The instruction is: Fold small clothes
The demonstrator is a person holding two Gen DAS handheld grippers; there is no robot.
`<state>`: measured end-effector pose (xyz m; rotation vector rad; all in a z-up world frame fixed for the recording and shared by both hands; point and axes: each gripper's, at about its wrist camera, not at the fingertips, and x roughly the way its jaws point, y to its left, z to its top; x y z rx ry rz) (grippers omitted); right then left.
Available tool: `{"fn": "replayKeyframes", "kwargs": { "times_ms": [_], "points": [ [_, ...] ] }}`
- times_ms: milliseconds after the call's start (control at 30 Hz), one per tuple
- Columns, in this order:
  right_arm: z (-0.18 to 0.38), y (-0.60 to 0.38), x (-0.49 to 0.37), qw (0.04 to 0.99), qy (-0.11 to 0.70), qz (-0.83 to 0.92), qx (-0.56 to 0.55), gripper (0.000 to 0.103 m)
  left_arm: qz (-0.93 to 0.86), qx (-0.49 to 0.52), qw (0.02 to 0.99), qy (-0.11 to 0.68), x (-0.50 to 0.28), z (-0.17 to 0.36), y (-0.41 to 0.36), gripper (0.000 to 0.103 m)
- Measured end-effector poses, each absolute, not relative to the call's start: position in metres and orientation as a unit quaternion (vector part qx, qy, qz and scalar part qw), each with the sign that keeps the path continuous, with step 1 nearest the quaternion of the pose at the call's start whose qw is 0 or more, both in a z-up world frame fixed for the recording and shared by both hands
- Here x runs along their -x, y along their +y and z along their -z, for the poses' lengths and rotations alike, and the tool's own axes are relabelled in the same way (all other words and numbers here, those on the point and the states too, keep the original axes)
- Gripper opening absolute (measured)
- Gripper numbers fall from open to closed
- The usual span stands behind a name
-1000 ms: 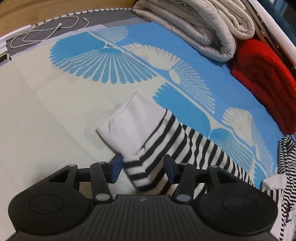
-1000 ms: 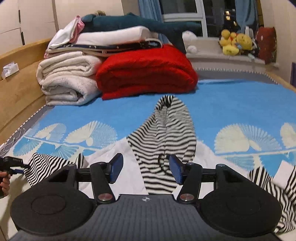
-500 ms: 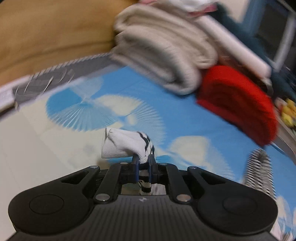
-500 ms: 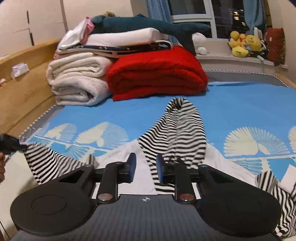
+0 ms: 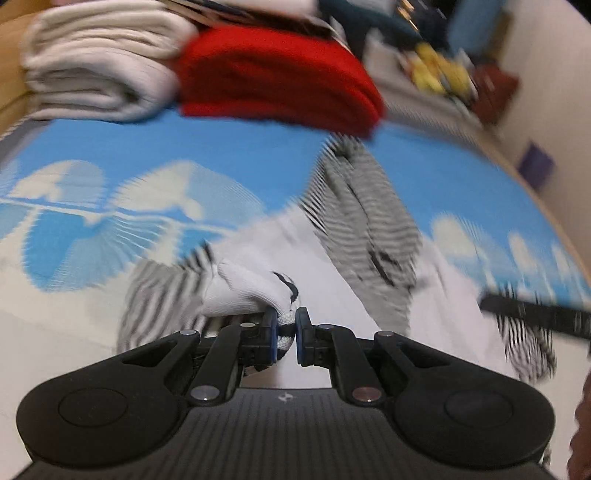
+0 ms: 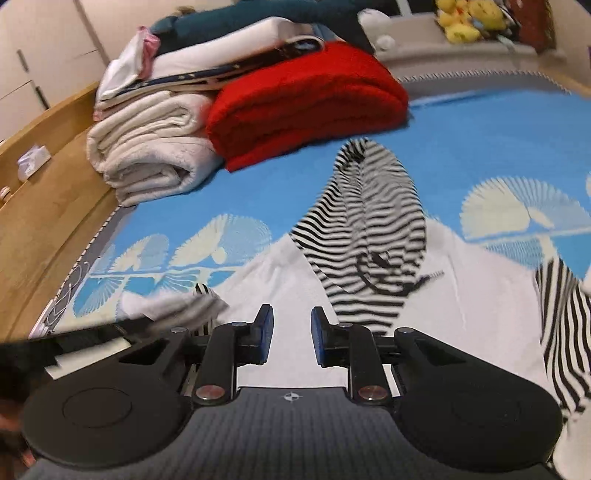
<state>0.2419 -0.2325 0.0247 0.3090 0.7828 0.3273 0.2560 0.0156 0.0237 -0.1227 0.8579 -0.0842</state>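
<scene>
A white hoodie (image 6: pixel 288 273) with a black-and-white striped hood (image 6: pixel 373 221) and striped sleeves lies spread on the blue-and-white bed sheet (image 6: pixel 480 129). My left gripper (image 5: pixel 283 328) is shut on the left sleeve's white cuff (image 5: pixel 243 291), which is lifted and bunched above the striped sleeve (image 5: pixel 159 295). This view is motion-blurred. In the right wrist view that sleeve (image 6: pixel 192 306) comes in low on the left. My right gripper (image 6: pixel 291 332) rests on the hoodie's white front, jaws narrowed with white cloth filling the gap. The other striped sleeve (image 6: pixel 561 314) lies at the right.
A folded red blanket (image 6: pixel 306 99) and rolled white blankets (image 6: pixel 147 155) are stacked at the head of the bed. A wooden bed frame (image 6: pixel 44 206) runs along the left. Plush toys (image 6: pixel 461 22) sit on the far ledge. A person's hand (image 5: pixel 583 424) shows at the right edge.
The left gripper shut on the sleeve cuff, lifted it and swung it right, over the hoodie's body. The right gripper's jaws narrowed on the white front and stayed in place.
</scene>
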Motion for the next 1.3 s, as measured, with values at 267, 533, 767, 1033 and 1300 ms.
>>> {"fn": "replayKeyframes", "kwargs": {
  "times_ms": [267,533,767,1033,1300],
  "points": [
    [-0.007,-0.245,-0.254,0.891,0.409,-0.122,-0.156,0.029,0.098,0.113,0.883,0.445,-0.274,-0.007,0.010,0.036],
    [0.013,-0.239,-0.267,0.869,0.448,-0.119,-0.172,0.040,-0.024,0.160,0.892,0.423,-0.286,-0.017,0.084,0.036],
    [0.050,-0.212,-0.281,0.829,0.512,-0.135,-0.180,0.049,-0.094,0.173,0.883,0.427,-0.283,-0.019,0.127,0.036],
    [0.105,-0.166,-0.277,0.799,0.579,-0.123,-0.106,0.049,-0.113,0.165,0.881,0.428,-0.273,-0.023,0.148,0.036],
    [0.092,-0.146,-0.267,0.825,0.537,-0.161,-0.070,0.005,-0.109,0.157,0.883,0.429,-0.276,-0.024,0.144,0.036]
  ]
}}
